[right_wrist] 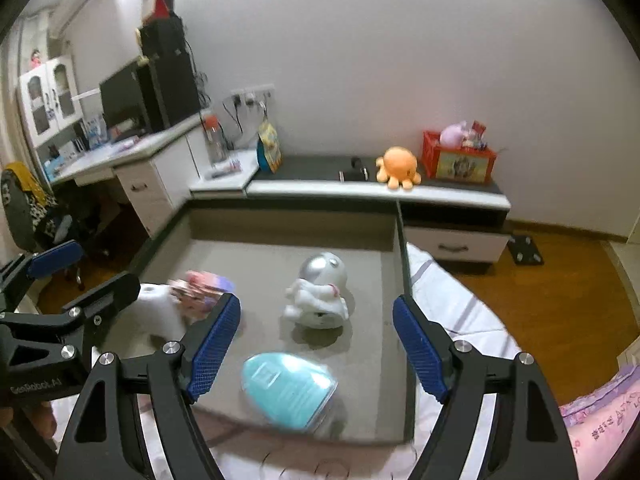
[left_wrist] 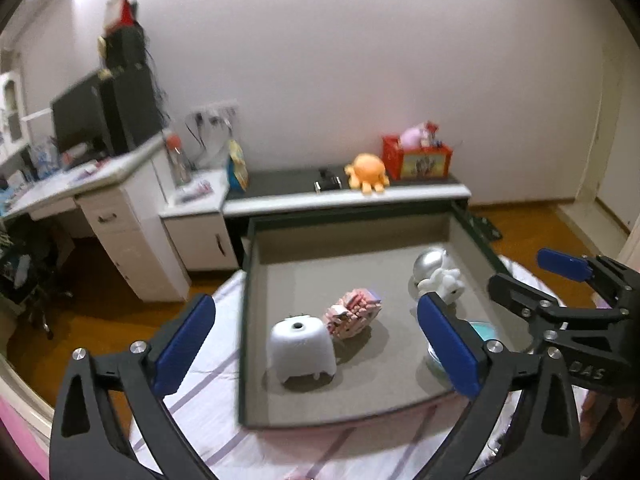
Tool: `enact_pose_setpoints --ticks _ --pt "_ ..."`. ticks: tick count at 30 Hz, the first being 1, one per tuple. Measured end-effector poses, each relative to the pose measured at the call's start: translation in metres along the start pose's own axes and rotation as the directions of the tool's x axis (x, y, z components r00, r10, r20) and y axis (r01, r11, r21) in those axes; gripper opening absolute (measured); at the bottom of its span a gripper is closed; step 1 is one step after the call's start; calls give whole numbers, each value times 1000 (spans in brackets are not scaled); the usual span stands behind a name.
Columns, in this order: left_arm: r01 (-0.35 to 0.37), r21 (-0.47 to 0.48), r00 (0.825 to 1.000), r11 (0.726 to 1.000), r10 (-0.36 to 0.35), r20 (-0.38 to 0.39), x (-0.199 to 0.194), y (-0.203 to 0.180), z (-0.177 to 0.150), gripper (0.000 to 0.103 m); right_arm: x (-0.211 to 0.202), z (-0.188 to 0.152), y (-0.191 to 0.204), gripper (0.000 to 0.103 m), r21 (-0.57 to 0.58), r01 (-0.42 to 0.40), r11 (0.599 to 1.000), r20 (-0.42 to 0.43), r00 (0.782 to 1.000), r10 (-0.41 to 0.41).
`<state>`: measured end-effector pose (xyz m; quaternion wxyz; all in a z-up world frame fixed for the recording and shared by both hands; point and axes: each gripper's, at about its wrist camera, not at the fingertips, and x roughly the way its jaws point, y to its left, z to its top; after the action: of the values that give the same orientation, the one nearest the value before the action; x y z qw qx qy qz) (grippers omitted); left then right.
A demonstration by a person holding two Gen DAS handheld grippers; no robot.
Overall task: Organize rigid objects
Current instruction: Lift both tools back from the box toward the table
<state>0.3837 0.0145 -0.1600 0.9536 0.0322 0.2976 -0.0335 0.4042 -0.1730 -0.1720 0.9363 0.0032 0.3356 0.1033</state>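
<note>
A large shallow tray (left_wrist: 256, 320) with dark green walls and a grey felt floor lay on a striped bedsheet (left_wrist: 208, 392) and held four things. Near its left front stood a white domed housing (left_wrist: 301, 347), hole uppermost, resting on short feet. Just beside it, toward the middle, lay a pink block model (left_wrist: 354, 312), its long axis running from the near left toward the far right. At the far right an astronaut figure (right_wrist: 320, 292) with a silver helmet lay tipped over, helmet toward the far wall and limbs toward the camera. Near the front right corner sat a teal egg-shaped item (right_wrist: 289, 392) in clear packaging, narrow end pointing right. The left gripper (left_wrist: 316, 344) hung over the tray's near edge with jaws spread wide and empty. The right gripper (right_wrist: 317, 350) likewise stood open above the teal item, gripping nothing.
</note>
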Motion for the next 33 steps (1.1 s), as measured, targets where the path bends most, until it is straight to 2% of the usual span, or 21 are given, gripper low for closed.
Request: enact_pose_setpoints --ticks 4,7,8,12,15,21,26,33 --pt "-31 -16 993 999 33 110 -59 2 -15 103 -52 -11 17 88 -21 3 1000 100 995 -1" --pt "-31 -38 986 999 37 162 -95 3 -29 103 -93 -27 31 102 -49 24 998 182 983 -15" --pt "-31 -45 984 998 38 172 -103 3 -32 103 -103 -31 35 103 -51 26 998 202 979 -16" --pt "-33 -66 973 997 47 224 -145 3 -53 103 -143 -49 51 103 -77 17 997 276 961 4" --pt "-57 -71 956 996 75 284 -177 -1 -70 103 -167 -63 59 103 -85 44 995 323 946 -14" --pt "-83 -44 928 996 94 360 -216 -11 -93 103 -208 -95 68 103 -64 48 997 396 918 -19" --pt "-147 -9 890 989 136 436 -240 -22 -106 103 -230 -114 74 103 -55 62 997 442 897 -32" --pt "-120 -24 888 992 118 444 -255 -22 -112 103 -248 -125 74 103 -48 65 997 469 883 -34"
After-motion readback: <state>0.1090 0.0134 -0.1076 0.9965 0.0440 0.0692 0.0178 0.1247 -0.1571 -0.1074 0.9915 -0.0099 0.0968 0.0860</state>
